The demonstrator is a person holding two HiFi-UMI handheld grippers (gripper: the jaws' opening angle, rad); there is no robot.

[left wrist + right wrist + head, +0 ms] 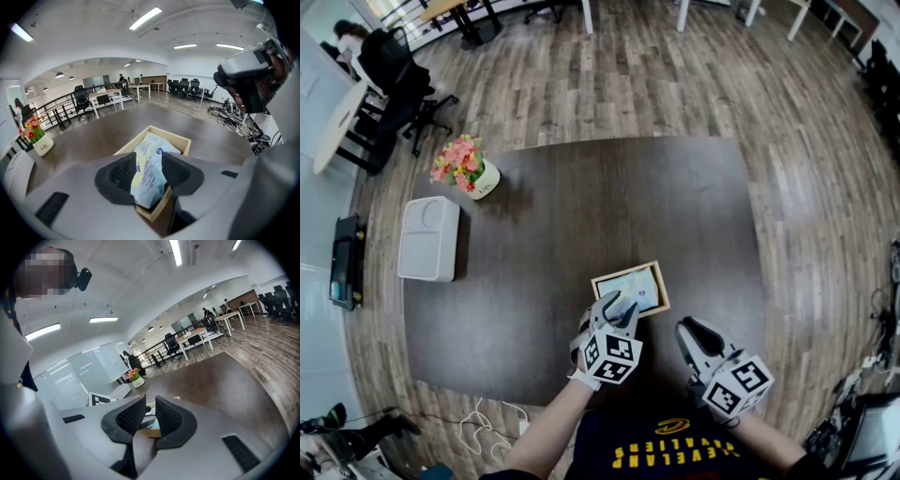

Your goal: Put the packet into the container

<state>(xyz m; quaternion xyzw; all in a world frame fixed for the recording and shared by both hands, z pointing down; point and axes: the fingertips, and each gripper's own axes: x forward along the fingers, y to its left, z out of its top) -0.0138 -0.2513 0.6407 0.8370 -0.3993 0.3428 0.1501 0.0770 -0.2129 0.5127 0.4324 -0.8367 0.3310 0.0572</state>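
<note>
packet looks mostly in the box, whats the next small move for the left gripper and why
Probably draw the left gripper straight up and back. Its jaws stand apart around the packet, which lies mostly inside the wooden container, its near end propped over the near wall. Backing off should let it settle without dragging it out.

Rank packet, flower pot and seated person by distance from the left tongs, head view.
1. Packet, between the left tongs, in the container.
2. Flower pot, at the table's far-left corner.
3. Seated person, beyond the table, upper left.
</note>
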